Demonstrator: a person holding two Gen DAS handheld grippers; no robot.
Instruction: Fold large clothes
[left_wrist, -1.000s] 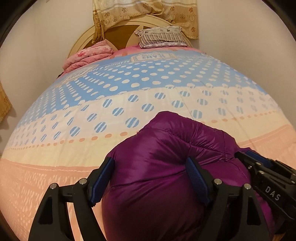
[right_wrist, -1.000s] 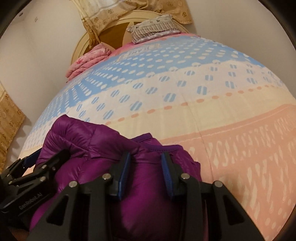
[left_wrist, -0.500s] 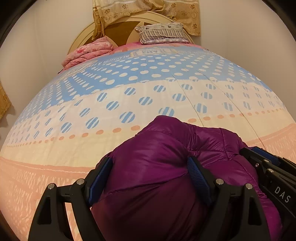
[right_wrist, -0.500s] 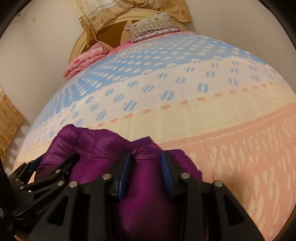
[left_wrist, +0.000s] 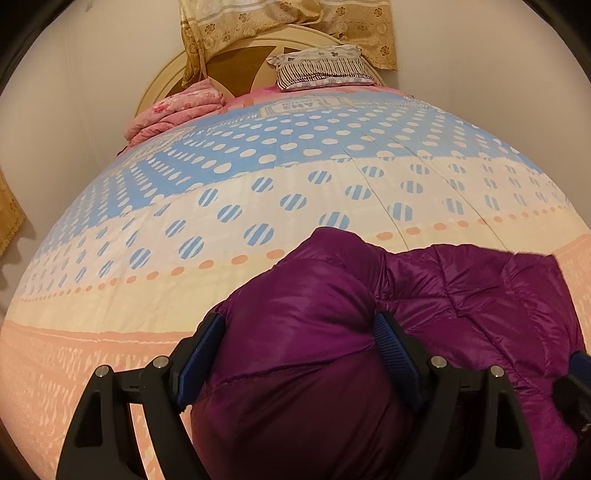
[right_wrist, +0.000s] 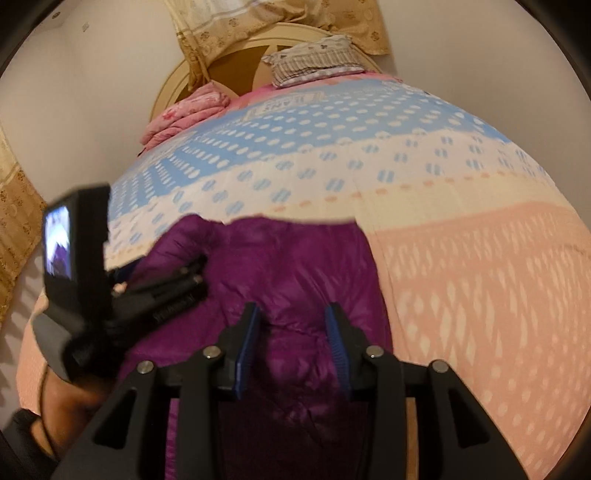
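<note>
Fabric first: a shiny purple quilted down jacket lies bunched on the near end of a bed, on the peach band of the bedspread, with its upper edge reaching the cream band. In the right wrist view the same purple jacket spreads in a broad, nearly flat panel with a straight top edge.

The left claw is closed on a thick puffed fold of the jacket, blue ribbed pads pressing into the padding from both sides, so the jaws stand wide around the bulk. The right claw likewise clamps a narrower fold of the jacket between its blue pads. Seen from the right wrist, the left claw is a blurred black shape at the jacket's left edge, carrying a small camera with a lit screen; the hand that holds it shows below. From the left wrist, a black part of the right claw's body shows at the right margin.

Beneath the jacket lies the bedspread, banded peach, cream with striped blue dots, and blue with cream dots. At the far end sit a folded pink floral blanket to the left and a striped pillow to the right, both before a rounded cream and brown headboard. A gold floral curtain hangs above it against the pale wall.
</note>
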